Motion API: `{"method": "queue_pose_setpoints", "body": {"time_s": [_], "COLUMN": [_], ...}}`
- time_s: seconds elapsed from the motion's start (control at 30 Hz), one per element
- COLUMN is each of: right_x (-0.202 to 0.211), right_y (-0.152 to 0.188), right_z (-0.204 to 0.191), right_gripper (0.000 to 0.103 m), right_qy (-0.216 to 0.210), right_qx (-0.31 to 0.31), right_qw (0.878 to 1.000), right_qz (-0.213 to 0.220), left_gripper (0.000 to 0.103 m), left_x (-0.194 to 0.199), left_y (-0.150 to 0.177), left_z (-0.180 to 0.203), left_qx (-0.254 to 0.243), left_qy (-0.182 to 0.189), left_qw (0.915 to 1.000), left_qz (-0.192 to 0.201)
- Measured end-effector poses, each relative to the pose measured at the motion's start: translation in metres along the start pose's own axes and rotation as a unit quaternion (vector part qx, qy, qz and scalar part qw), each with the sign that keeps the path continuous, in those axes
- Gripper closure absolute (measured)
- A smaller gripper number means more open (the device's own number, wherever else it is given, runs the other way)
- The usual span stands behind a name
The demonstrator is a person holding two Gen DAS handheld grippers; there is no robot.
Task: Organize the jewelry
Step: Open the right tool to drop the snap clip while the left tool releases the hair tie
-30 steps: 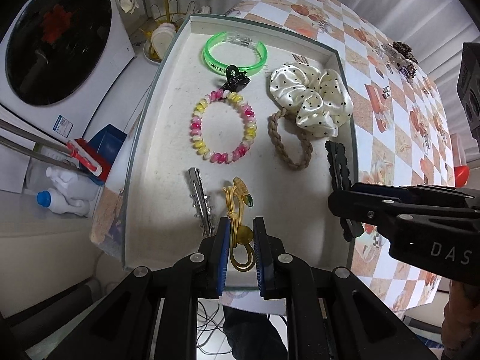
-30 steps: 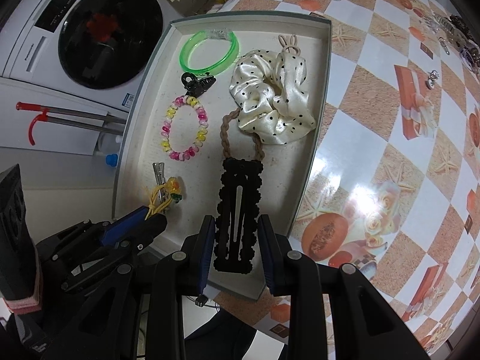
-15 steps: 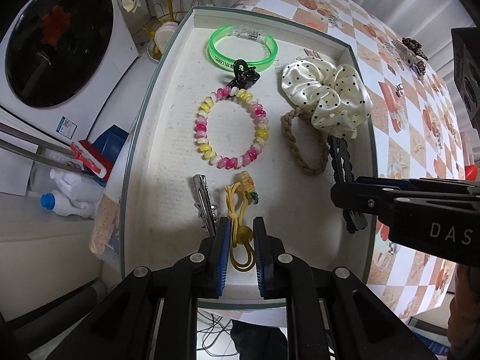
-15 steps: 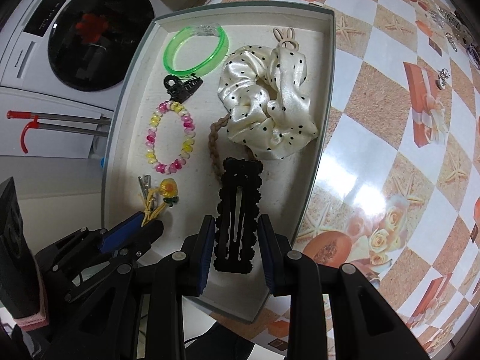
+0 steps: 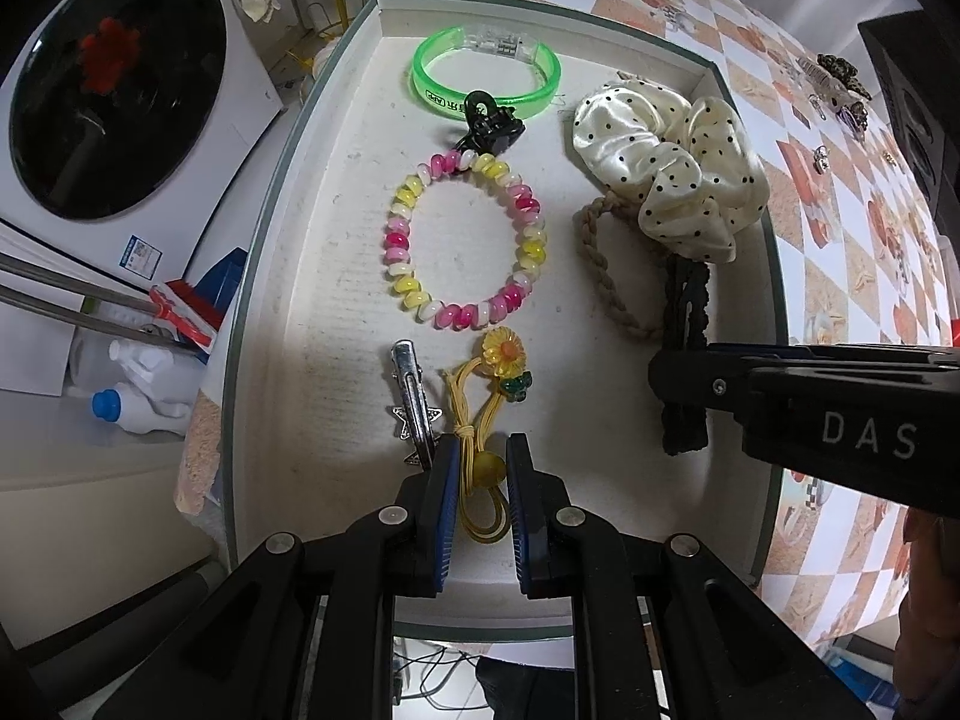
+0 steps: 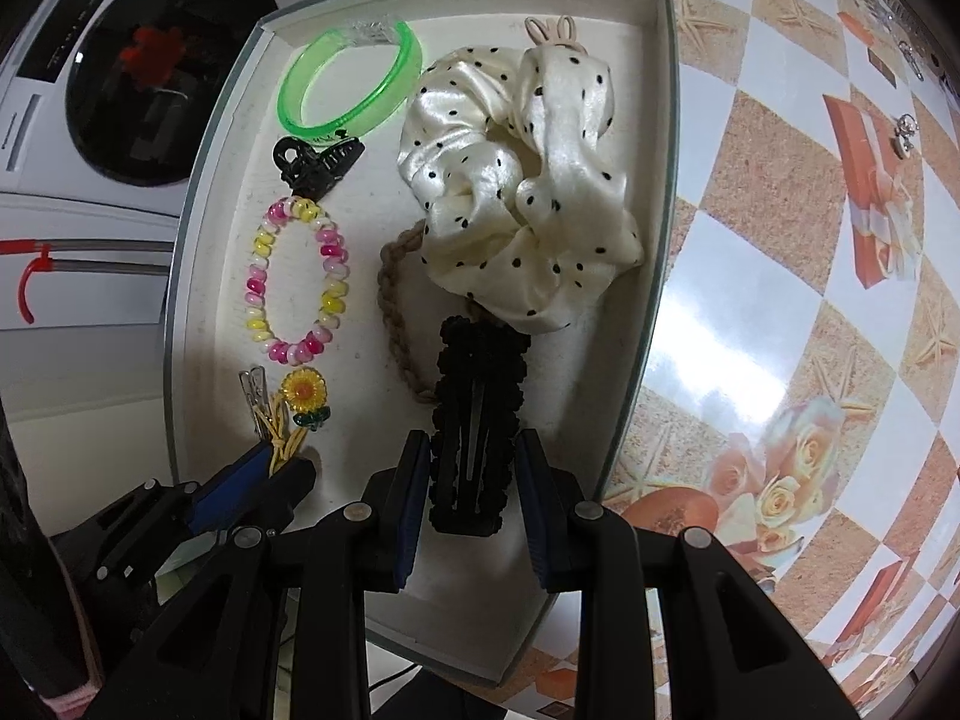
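Note:
A white tray (image 5: pixel 336 312) holds a green bangle (image 5: pixel 486 75), a small black claw clip (image 5: pixel 489 129), a pink-yellow coil bracelet (image 5: pixel 465 243), a polka-dot scrunchie (image 5: pixel 672 168), a braided tan hair tie (image 5: pixel 606 276) and a silver star clip (image 5: pixel 414 408). My left gripper (image 5: pixel 483 468) is shut on a yellow flower hair tie (image 5: pixel 480 420) low over the tray floor. My right gripper (image 6: pixel 474 474) is shut on a black scalloped snap clip (image 6: pixel 474 414), over the tray next to the scrunchie (image 6: pixel 522 192). The tray wall (image 6: pixel 660 192) lies to its right.
The tray sits at the corner of a table with a checkered orange cloth (image 6: pixel 810 300). Small jewelry pieces (image 5: pixel 837 81) lie on the far cloth. A washing machine (image 5: pixel 108 84) and bottles (image 5: pixel 138 396) stand below, left of the table edge.
Both grippers have moved forward and lower over the tray with their items. The flower hair tie and the black clip now hang closer to the tray floor.

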State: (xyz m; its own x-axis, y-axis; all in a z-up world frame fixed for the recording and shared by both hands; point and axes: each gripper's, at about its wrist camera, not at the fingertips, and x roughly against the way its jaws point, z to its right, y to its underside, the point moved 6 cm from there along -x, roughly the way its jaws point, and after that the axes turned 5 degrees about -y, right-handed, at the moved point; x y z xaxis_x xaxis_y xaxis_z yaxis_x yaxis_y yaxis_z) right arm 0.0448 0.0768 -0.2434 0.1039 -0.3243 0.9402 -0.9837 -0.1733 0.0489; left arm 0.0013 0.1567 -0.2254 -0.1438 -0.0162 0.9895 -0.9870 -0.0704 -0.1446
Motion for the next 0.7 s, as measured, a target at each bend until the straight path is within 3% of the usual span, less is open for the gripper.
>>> {"method": "queue_pose_setpoints", "body": {"time_s": [0.2, 0.43, 0.7], "right_x": [-0.005, 0.010, 0.034], "right_y": [0.003, -0.002, -0.006], "right_z": [-0.002, -0.001, -0.005], "right_gripper": [0.069, 0.048, 0.041], "right_qy": [-0.001, -0.023, -0.036], "right_qx": [0.001, -0.004, -0.016], "right_qw": [1.000, 1.000, 0.999], "right_qz": [-0.001, 0.005, 0.022], "left_gripper": [0.082, 0.082, 0.082], "left_x": [0.000, 0.009, 0.021], "left_y": [0.001, 0.000, 0.001], "left_z": [0.002, 0.002, 0.004], "left_qx": [-0.005, -0.010, -0.010], "left_qy": [-0.010, -0.018, -0.025], "left_qw": [0.9999, 0.9998, 0.9996], "left_qz": [-0.004, 0.000, 0.005]}}
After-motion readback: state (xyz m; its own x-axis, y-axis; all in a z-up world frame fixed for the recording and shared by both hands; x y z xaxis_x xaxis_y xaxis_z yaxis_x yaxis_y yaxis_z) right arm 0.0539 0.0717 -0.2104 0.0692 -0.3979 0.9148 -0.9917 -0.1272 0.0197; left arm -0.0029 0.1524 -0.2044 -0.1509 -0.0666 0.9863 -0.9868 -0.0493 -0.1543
